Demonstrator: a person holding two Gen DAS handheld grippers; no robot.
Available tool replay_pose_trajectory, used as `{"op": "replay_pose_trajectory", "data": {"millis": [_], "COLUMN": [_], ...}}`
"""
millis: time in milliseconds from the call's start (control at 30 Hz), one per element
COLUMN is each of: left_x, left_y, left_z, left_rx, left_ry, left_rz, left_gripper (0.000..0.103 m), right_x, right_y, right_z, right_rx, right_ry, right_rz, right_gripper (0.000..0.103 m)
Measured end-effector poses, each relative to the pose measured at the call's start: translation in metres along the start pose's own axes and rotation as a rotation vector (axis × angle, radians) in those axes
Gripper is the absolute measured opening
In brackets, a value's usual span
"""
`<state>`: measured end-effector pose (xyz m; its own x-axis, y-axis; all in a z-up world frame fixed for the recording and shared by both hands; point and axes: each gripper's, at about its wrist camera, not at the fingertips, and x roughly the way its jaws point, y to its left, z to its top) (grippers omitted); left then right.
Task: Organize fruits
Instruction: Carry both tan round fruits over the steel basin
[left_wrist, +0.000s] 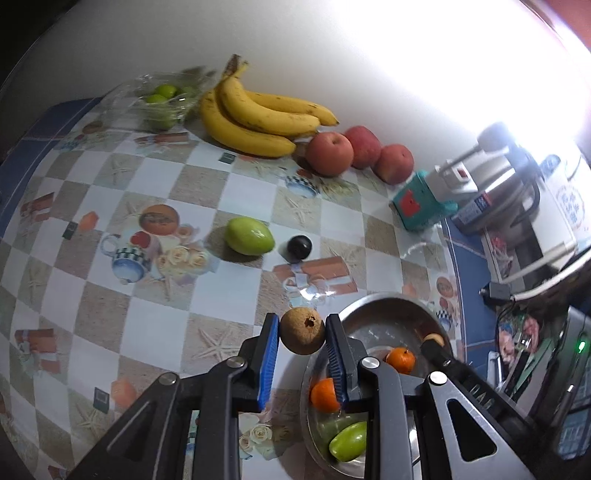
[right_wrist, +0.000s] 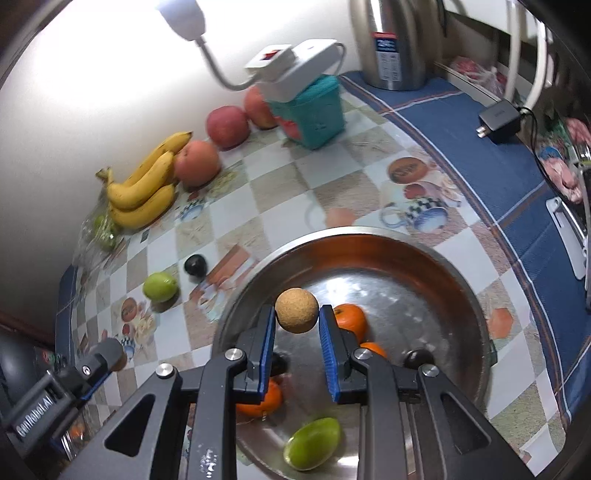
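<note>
My left gripper (left_wrist: 302, 332) is shut on a round brown fruit (left_wrist: 302, 330), held above the table just left of the steel bowl (left_wrist: 384, 306). My right gripper (right_wrist: 297, 312) is shut on a second brown fruit (right_wrist: 296, 310), hanging over the steel bowl (right_wrist: 461, 280). In the bowl lie oranges (right_wrist: 351, 319), a green fruit (right_wrist: 313, 443) and a dark round fruit (right_wrist: 417, 357). A green fruit (left_wrist: 249, 235) and a dark plum (left_wrist: 299, 247) rest on the checked tablecloth. The right gripper's tip (left_wrist: 434, 341) shows in the left wrist view over the bowl.
Bananas (left_wrist: 258, 118), three red apples (left_wrist: 328, 153) and a clear bag of green fruits (left_wrist: 162, 101) line the wall. A teal box (left_wrist: 421, 203) with a white lamp base, a steel kettle (right_wrist: 395, 44) and a black charger (right_wrist: 498, 122) stand to the right.
</note>
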<state>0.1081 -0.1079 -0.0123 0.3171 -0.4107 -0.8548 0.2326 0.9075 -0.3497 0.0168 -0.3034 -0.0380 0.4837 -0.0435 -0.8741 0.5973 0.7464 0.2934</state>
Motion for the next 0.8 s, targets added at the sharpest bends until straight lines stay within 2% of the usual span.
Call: {"op": "replay_pose_trajectory", "data": {"millis": [267,433,633,800], "left_x": [0.015,0.027,0.041,0.052], "left_y": [-0.046,-0.076,-0.093,-0.094], "left_z": [-0.023,-0.042,-0.058,-0.064], "left_rx": [0.197,0.302,0.360,0.364], "left_ry": [0.029,0.075,0.134,0.180], "left_rz": [0.006,0.000,-0.014,-0.022], "left_gripper": [0.028,0.028,0.028,0.028], "right_x": [-0.001,0.001,0.003,0.011], "right_y": [-0.019,-0.039,-0.056,-0.062], "right_z": [0.008,0.010,0.010,0.010], "right_rx": [0.046,0.097,0.150,0.165], "right_ry": [-0.008,-0.001,0.014,0.042], "right_rz": [-0.014,-0.014,-0.013,-0.023], "right_gripper": [0.025,0.025,0.025,0.025]}}
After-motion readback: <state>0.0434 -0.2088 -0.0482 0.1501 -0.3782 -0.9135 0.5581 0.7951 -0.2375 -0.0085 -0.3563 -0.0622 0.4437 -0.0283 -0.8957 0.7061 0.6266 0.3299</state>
